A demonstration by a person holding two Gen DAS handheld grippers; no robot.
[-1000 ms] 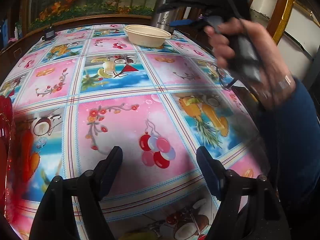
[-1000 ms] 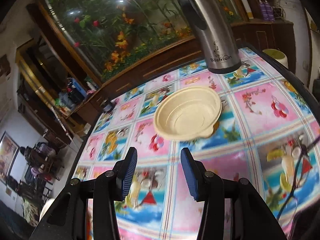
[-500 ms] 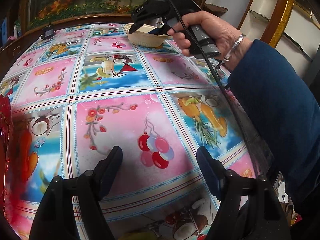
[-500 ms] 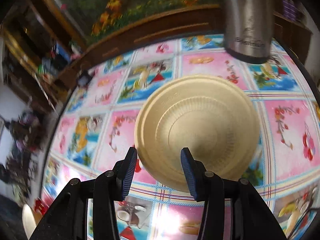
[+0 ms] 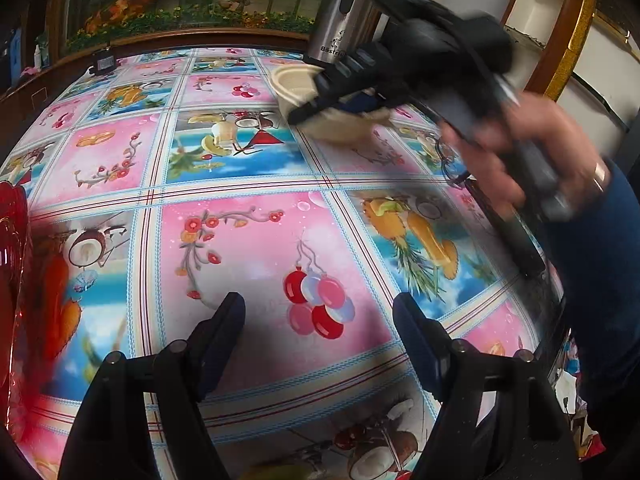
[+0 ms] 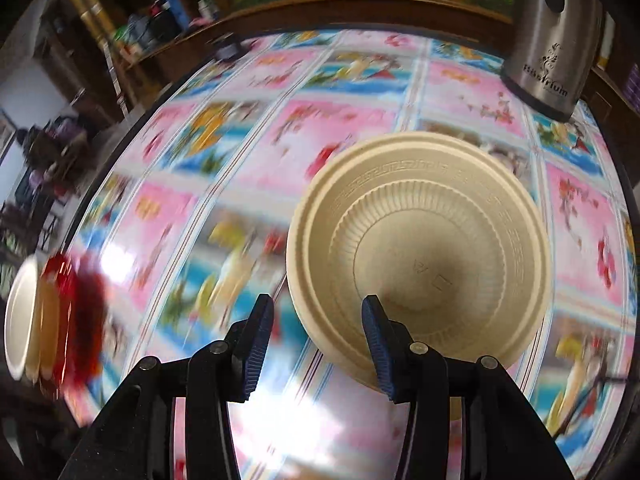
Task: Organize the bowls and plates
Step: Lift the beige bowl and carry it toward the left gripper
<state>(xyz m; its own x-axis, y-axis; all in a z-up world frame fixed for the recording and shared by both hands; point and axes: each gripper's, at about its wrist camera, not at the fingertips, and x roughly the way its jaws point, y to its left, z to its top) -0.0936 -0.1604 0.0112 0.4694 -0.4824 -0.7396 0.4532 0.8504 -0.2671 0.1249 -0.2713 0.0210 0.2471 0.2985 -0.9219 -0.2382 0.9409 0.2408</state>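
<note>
While a patterned cloth (image 5: 256, 248) of pink and blue fruit squares covers the whole table (image 6: 132, 116), a wooden ledge with plants runs along its far edge. On the far right stands a steel flask (image 6: 552, 52), just beyond the cream bowl (image 6: 420, 256), which sits upright on the cloth, its ribbed inside and stamped base showing in the right wrist view. At the left edge of that view lies a blurred stack of dishes (image 6: 44, 308), red ones against pale ones, well apart from the bowl. The right gripper (image 6: 316, 344) points down at the bowl's near rim: one finger stands inside the bowl, the other outside over the cloth, the rim between them, and the jaws are parted, the pads not pressing on the rim. From the left wrist view a hand (image 5: 520, 160) in a blue sleeve holds that gripper, whose black body hides most of the bowl and the flask's foot. The left gripper (image 5: 316, 336) hangs over bare cloth above a balloon print, jaws wide apart with nothing between them.
</note>
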